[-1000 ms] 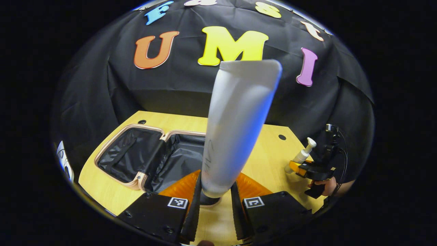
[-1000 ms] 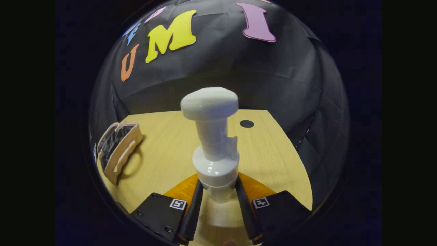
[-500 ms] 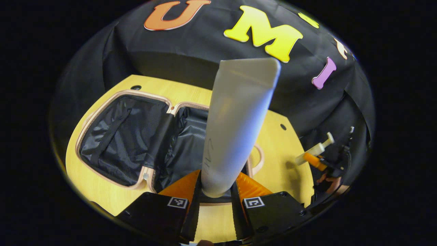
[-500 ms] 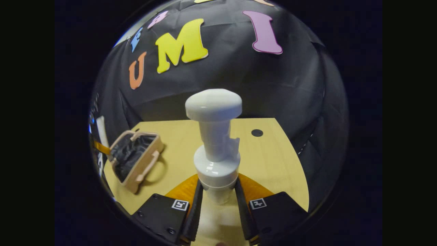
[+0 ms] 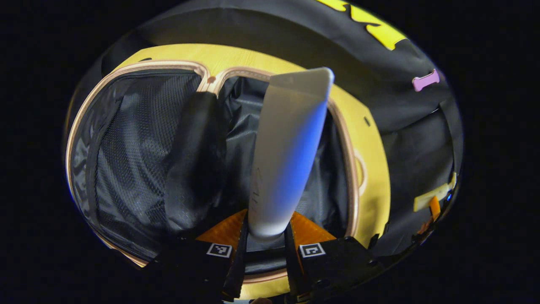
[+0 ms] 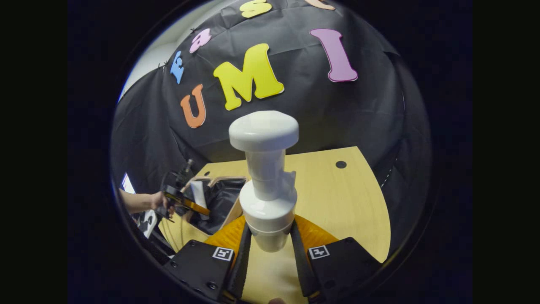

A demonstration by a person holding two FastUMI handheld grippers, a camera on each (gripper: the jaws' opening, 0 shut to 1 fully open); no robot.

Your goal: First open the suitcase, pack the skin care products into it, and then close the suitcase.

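The beige suitcase (image 5: pixel 352 177) lies open on the yellow table, showing its black lining and mesh half. My left gripper (image 5: pixel 265 253) is shut on a grey squeeze tube (image 5: pixel 284 152), held cap-down right above the open case. In the right gripper view, my right gripper (image 6: pixel 270 264) is shut on a white pump bottle (image 6: pixel 266 177), held upright above the table. That view also shows the suitcase (image 6: pixel 219 198) at lower left, with the left gripper (image 6: pixel 185 202) and the tube (image 6: pixel 197 194) over it. The pump bottle (image 5: pixel 430 198) shows small at the right edge of the left gripper view.
The yellow wooden table (image 6: pixel 333 198) stretches to the right of the case, with a small round hole (image 6: pixel 341 164) near its back edge. A person's hand (image 6: pixel 158 202) holds the left gripper. Black cloth walls close the back and sides.
My left gripper has moved forward and tipped down over the open suitcase with the tube. My right gripper has turned left with the pump bottle, bringing the suitcase and left gripper closer.
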